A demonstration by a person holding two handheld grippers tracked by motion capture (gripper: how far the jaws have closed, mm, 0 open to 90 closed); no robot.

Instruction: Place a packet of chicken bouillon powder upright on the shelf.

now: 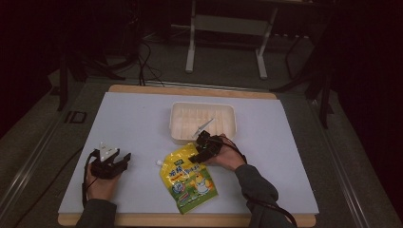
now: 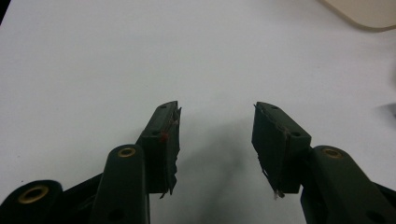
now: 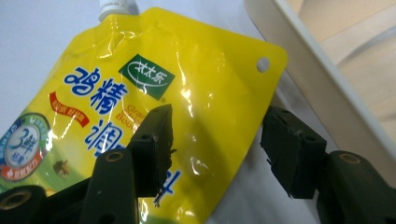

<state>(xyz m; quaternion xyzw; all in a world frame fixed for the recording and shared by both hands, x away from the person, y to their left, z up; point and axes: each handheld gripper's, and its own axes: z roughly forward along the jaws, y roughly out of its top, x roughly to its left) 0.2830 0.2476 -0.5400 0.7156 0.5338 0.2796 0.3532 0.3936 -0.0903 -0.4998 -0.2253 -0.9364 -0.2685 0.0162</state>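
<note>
A yellow spouted pouch [image 1: 192, 183] with blue lettering lies flat on the white table top [image 1: 133, 123], its white cap [image 1: 157, 163] pointing left. My right gripper [image 1: 199, 154] hovers at the pouch's upper right corner, just in front of the tray. In the right gripper view the jaws stand open [image 3: 217, 121]: one fingertip is over the pouch [image 3: 196, 70], the other is past its edge, and neither presses on it. My left gripper [image 1: 122, 160] rests at the left of the table, apart from the pouch. Its jaws [image 2: 217, 109] are open over bare table.
A shallow cream tray [image 1: 202, 105] sits behind the pouch at mid-table, with a small pale utensil [image 1: 205, 126] lying in it. Its rim [image 3: 327, 88] runs close beside my right gripper. The table's wooden edge [image 1: 190, 221] is near the person's forearms.
</note>
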